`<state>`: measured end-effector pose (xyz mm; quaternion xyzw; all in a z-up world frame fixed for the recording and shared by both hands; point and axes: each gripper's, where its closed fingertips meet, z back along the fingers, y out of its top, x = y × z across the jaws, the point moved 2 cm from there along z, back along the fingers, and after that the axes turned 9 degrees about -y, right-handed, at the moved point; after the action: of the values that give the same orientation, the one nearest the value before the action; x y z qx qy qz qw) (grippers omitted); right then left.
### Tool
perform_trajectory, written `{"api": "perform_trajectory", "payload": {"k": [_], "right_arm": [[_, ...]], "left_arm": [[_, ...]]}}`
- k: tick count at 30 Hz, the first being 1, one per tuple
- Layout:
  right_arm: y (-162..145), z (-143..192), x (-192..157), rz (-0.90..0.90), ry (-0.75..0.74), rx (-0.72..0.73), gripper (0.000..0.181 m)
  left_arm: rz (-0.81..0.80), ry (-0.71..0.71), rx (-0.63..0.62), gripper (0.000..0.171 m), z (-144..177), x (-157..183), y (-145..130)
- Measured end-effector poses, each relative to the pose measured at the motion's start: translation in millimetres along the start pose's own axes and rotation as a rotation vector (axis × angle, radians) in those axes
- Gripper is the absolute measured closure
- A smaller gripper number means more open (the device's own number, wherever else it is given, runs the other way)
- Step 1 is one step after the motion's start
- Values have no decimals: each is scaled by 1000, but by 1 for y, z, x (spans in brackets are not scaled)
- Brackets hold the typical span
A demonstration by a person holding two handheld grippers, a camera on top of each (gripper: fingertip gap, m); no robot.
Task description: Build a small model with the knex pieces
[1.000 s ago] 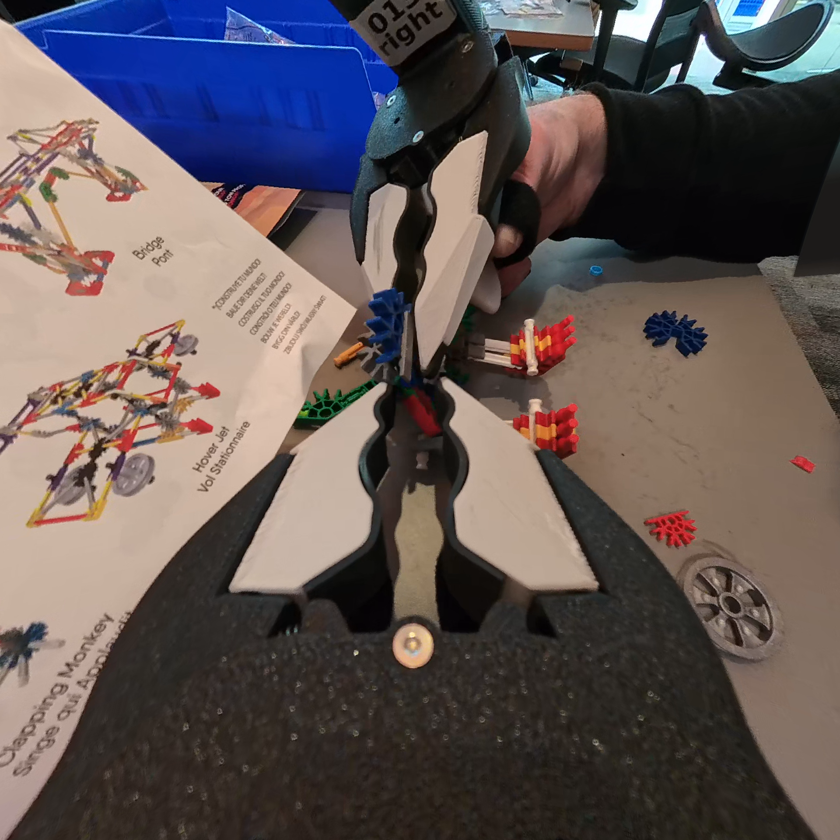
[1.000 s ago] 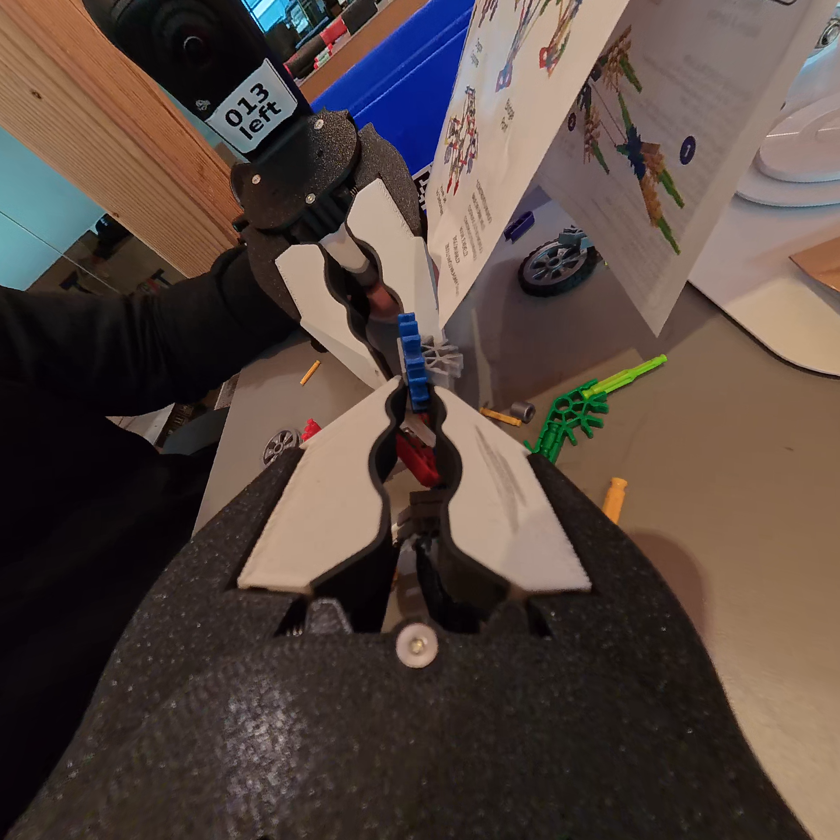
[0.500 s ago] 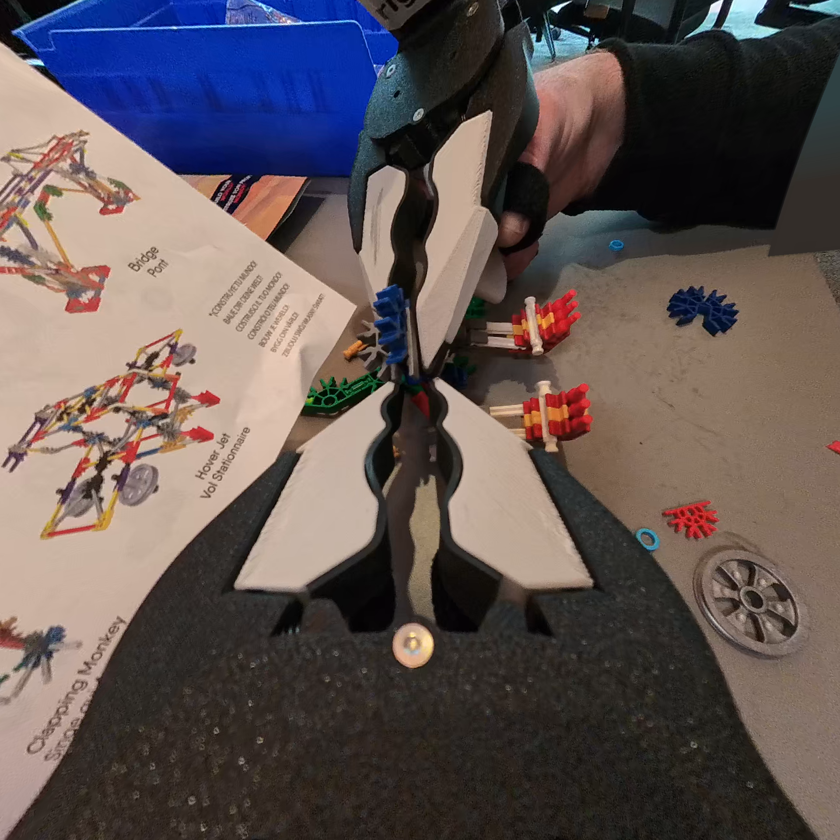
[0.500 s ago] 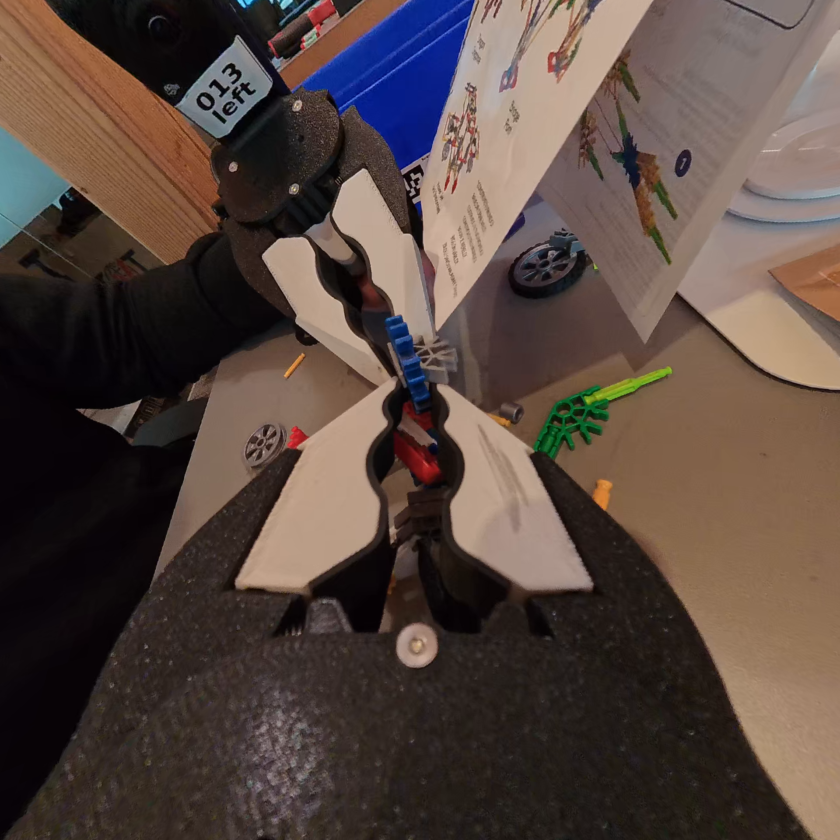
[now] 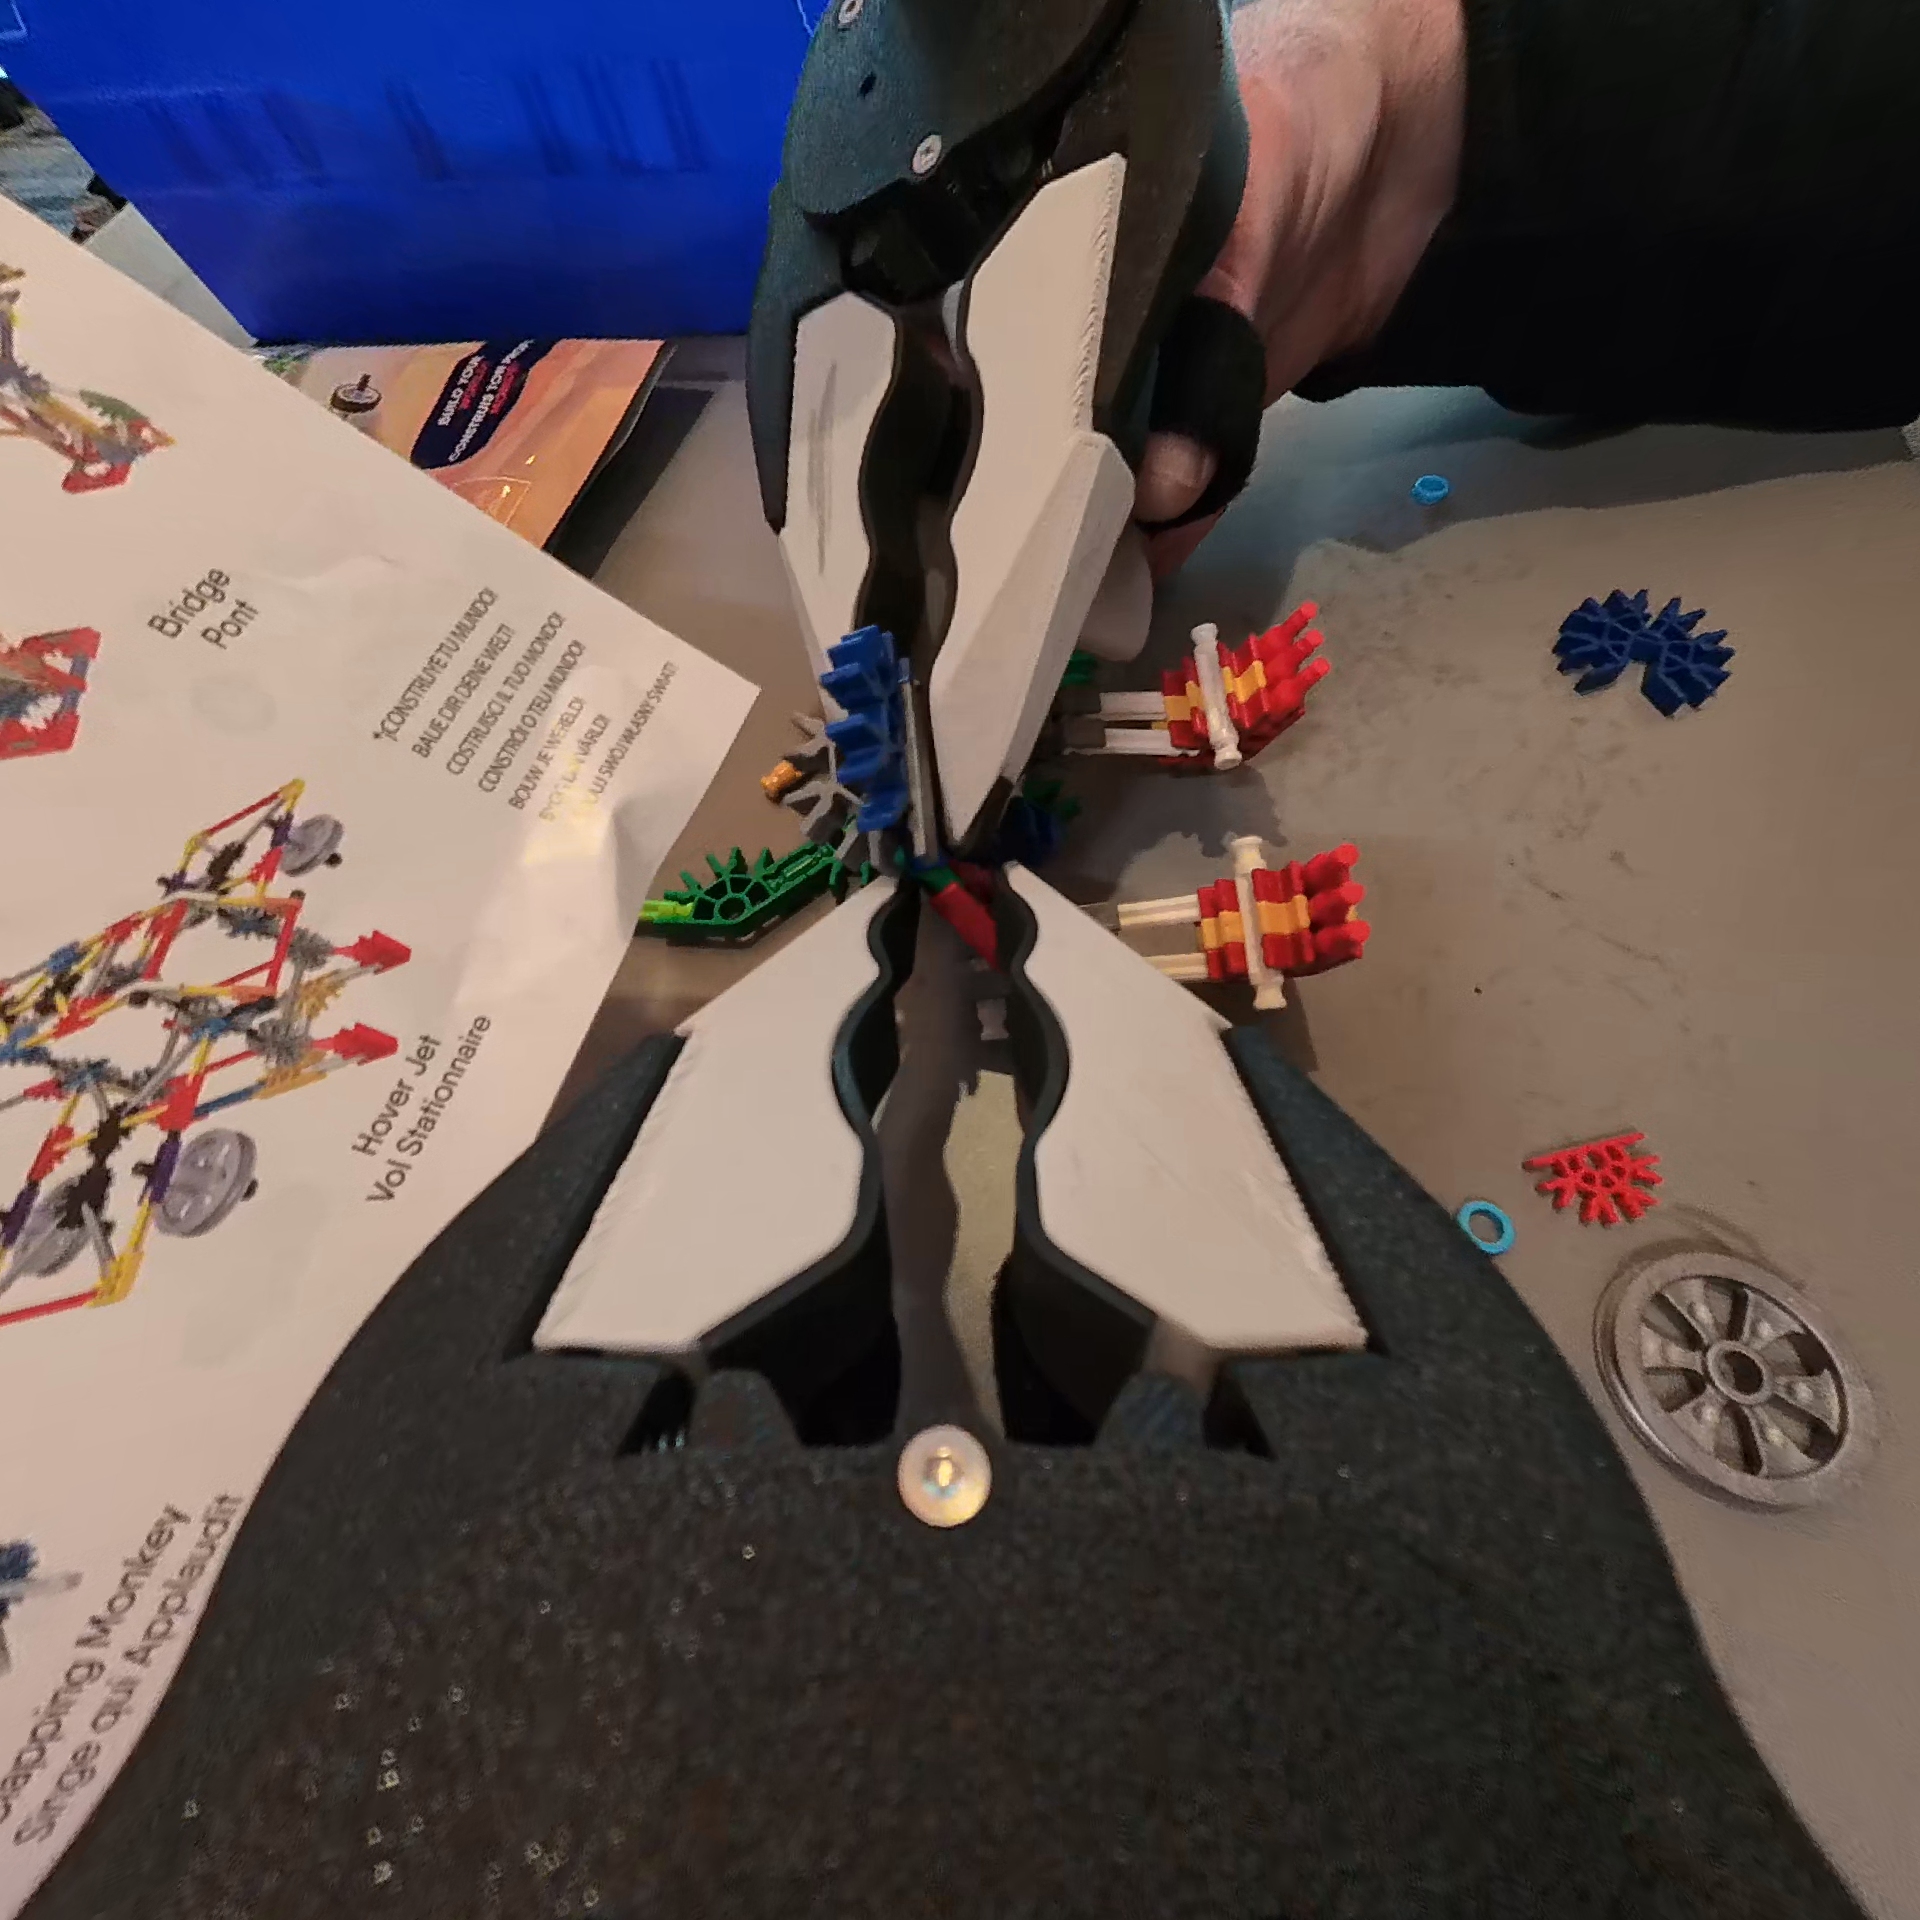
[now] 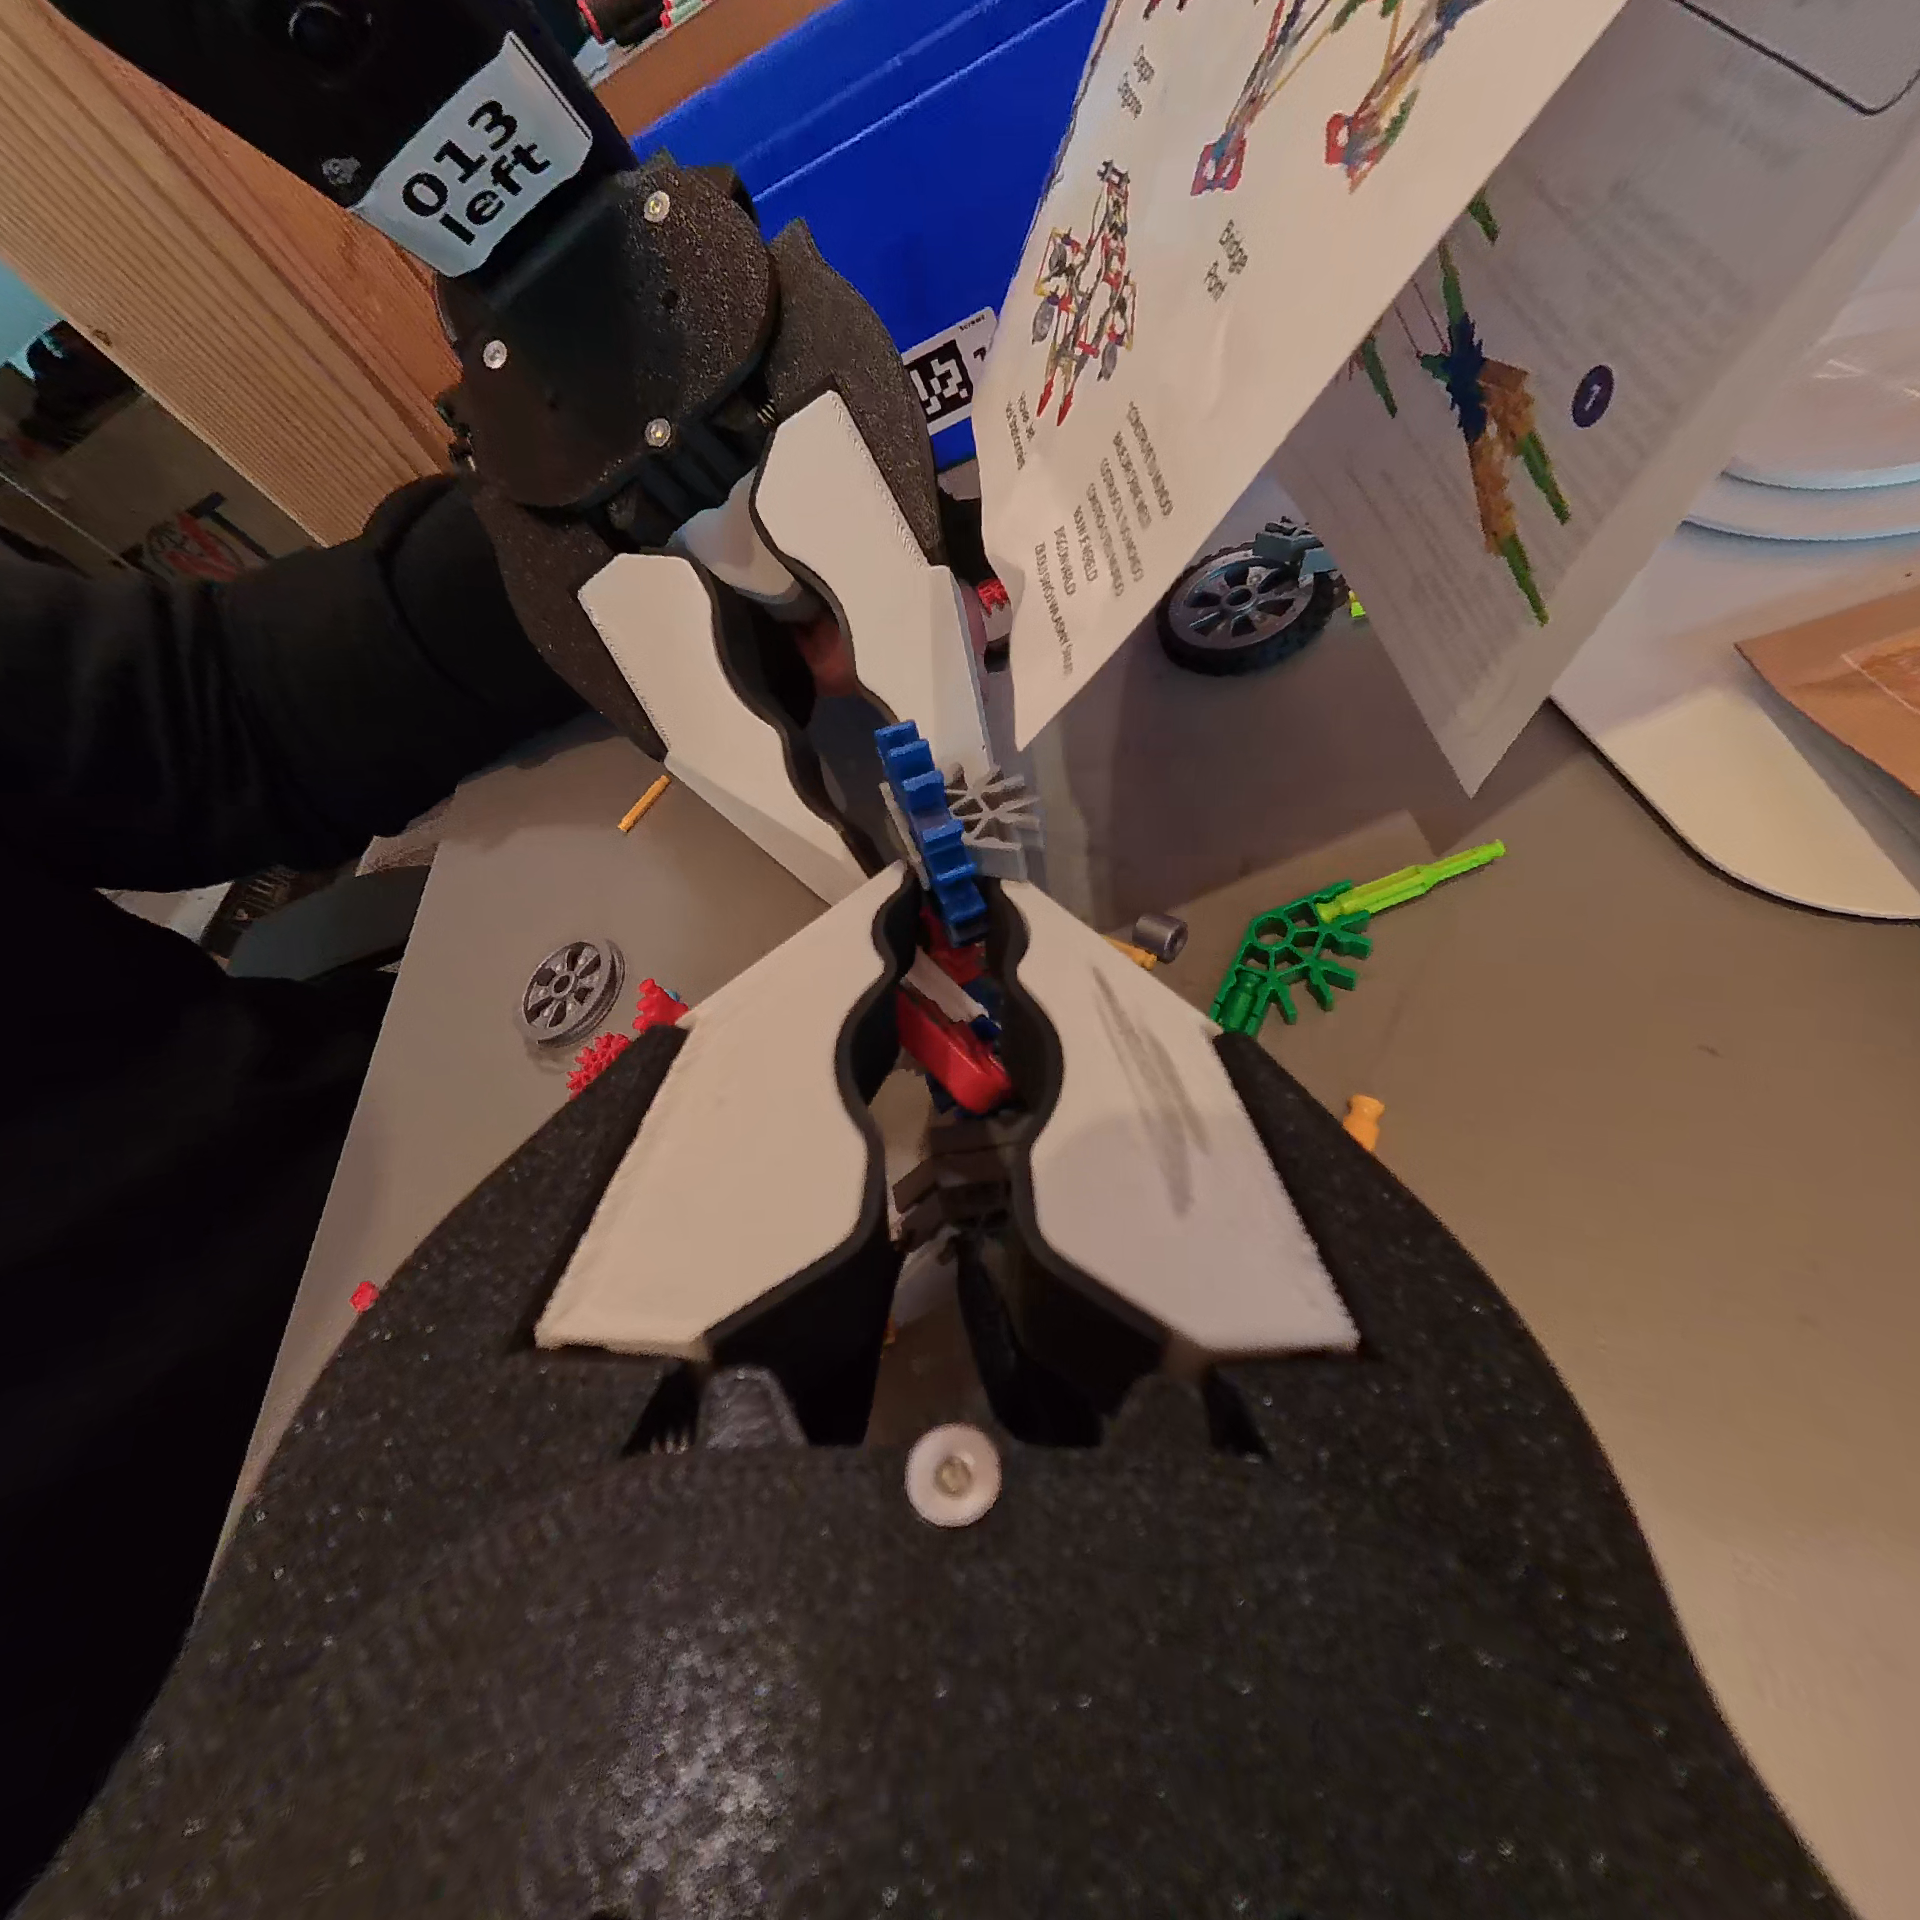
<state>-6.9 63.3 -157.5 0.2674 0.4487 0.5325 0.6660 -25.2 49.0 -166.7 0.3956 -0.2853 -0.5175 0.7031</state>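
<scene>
My left gripper [image 5: 945, 883] is shut on a dark grey rod [image 5: 920, 1195] that runs back between its fingers. My right gripper [image 6: 951, 904] is shut on a small toy assembly: a blue snowflake connector [image 6: 925, 821], a grey connector [image 6: 992, 810] and red pieces [image 6: 951, 1049]. The two grippers meet tip to tip above the grey table. In the left wrist view the right gripper [image 5: 935, 831] comes down from above with the blue connector [image 5: 868, 717] at its tips. In the right wrist view the left gripper [image 6: 883, 852] comes in from the upper left.
A white instruction sheet [image 5: 312, 831] lies left, before a blue bin [image 5: 416, 156]. On the table are two red-and-yellow assemblies [image 5: 1278, 925], a blue connector [image 5: 1642, 649], a red connector [image 5: 1595, 1174], a grey wheel hub [image 5: 1730, 1377], a green connector [image 6: 1294, 951] and a tyred wheel [image 6: 1242, 608]. Less than 4 cm separates the two grippers' tips. Both grippers' tips are roughly 15 cm from the grey wheel hub [image 5: 1730, 1377].
Both grippers stay shut and tip to tip. The right gripper now sits closer and higher in the left wrist view. The loose parts on the table have not moved.
</scene>
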Motion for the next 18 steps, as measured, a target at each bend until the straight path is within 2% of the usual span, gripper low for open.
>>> {"api": "perform_trajectory", "payload": {"k": [6,10,18], "right_arm": [[-1,3,-5,64,-2,-21,172],[-6,9,-13,141,15,-65,174],[-9,16,-19,183,30,-91,175]], "left_arm": [[-34,-13,1,159,-1,3,1],[-118,-40,-33,160,-4,14,3],[-176,-57,-35,161,-7,19,6]]}}
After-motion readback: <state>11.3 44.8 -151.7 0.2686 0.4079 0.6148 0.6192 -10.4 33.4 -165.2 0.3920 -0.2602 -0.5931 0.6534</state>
